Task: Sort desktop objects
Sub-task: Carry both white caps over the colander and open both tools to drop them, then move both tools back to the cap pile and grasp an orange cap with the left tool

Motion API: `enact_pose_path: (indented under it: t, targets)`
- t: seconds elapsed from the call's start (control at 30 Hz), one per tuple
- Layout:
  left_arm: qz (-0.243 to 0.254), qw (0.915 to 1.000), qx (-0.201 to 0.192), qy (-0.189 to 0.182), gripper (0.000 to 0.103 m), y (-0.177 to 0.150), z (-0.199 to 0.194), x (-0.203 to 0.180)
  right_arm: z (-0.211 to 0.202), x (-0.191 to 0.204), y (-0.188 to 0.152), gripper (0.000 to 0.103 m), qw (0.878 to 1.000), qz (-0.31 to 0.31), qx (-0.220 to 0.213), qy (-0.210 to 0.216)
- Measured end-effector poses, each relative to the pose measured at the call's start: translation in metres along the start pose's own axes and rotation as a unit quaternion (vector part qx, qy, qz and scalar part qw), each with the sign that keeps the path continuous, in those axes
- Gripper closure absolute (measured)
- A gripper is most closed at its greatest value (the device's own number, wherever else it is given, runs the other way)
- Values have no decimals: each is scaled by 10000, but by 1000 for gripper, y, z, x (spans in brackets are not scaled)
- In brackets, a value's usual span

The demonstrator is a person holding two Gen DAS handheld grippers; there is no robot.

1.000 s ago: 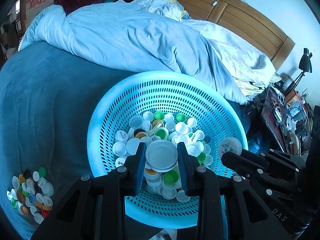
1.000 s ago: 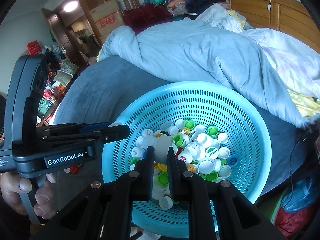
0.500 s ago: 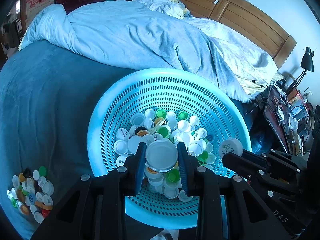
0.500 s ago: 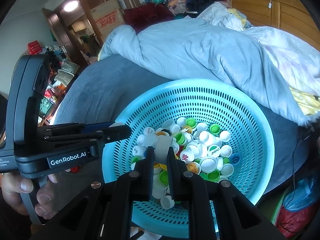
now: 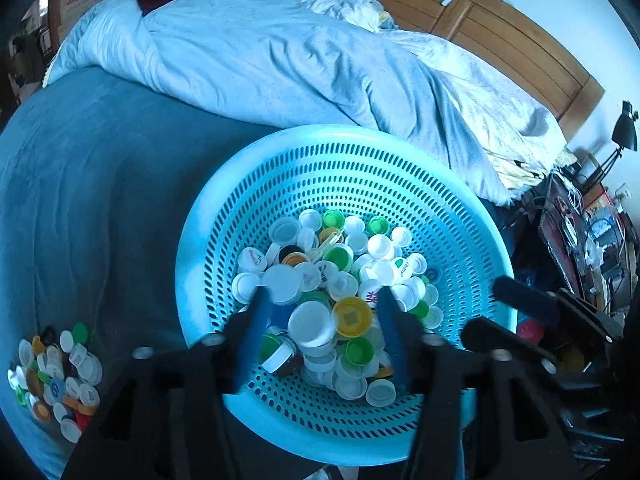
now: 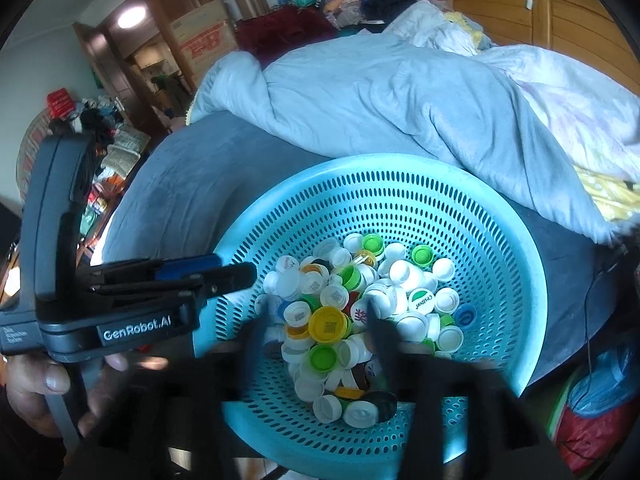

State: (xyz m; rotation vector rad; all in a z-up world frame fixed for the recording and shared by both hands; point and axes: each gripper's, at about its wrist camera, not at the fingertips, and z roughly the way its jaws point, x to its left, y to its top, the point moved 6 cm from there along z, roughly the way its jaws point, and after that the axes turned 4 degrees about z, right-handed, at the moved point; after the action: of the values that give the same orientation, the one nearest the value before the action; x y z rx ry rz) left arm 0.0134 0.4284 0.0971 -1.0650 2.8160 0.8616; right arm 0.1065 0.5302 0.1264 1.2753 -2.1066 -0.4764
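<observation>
Jaws on both grippers stand wide with nothing between them, poised above the heap of bottle caps (image 5: pixel 332 292) in the turquoise perforated basket (image 5: pixel 224 236). Left gripper (image 5: pixel 322 334) straddles a white cap (image 5: pixel 310 322) and a yellow cap (image 5: pixel 352 317); right gripper (image 6: pixel 316 334) brackets the same yellow one, likely so either can close on a pick. A 2nd, smaller cap pile (image 5: pixel 54 376) lies on the blue bedspread (image 5: pixel 88 184), well apart from the basket, probably the sorted lot. Beyond sits a rumpled duvet (image 5: pixel 280 64).
</observation>
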Motion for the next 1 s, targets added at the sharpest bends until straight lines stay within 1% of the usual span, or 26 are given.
enact_pose_path:
  t: [0.07, 0.13, 0.4, 0.57, 0.67, 0.73, 0.8, 0.87, 0.97, 1.0]
  targets:
    - [-16, 10000, 19, -15, 50, -2, 1, 2, 0, 2, -1, 32, 10000, -50, 3, -22]
    - [-17, 10000, 29, 25, 42, -3, 2, 4, 0, 3, -1, 32, 10000, -45, 6, -3]
    - [-104, 9999, 30, 54, 42, -9, 1, 11, 2, 11, -4, 31, 9999, -98, 15, 26]
    - [-199, 9996, -175, 67, 42, -7, -13, 20, 0, 13, -4, 29, 9999, -103, -30, 21]
    - [-192, 9990, -379, 132, 42, -8, -29, 30, -2, 19, -8, 28, 9999, -152, -40, 57]
    - [-180, 9976, -624, 252, 42, -14, -46, 48, -1, 24, -10, 27, 9997, -212, -13, 95]
    - [-172, 9962, -782, 343, 42, -25, -57, 68, 1, 34, -15, 27, 9993, -345, 39, 141]
    - [-240, 9955, -778, 476, 42, -44, -61, 101, 7, 47, -23, 27, 9984, -521, 125, 187]
    - [-638, 9923, -712, 781, 42, -80, -61, 167, 15, 63, -34, 27, 9971, -665, 245, 270]
    - [-825, 9894, -740, 935, 42, -96, -63, 197, 17, 69, -37, 27, 9965, -722, 279, 305]
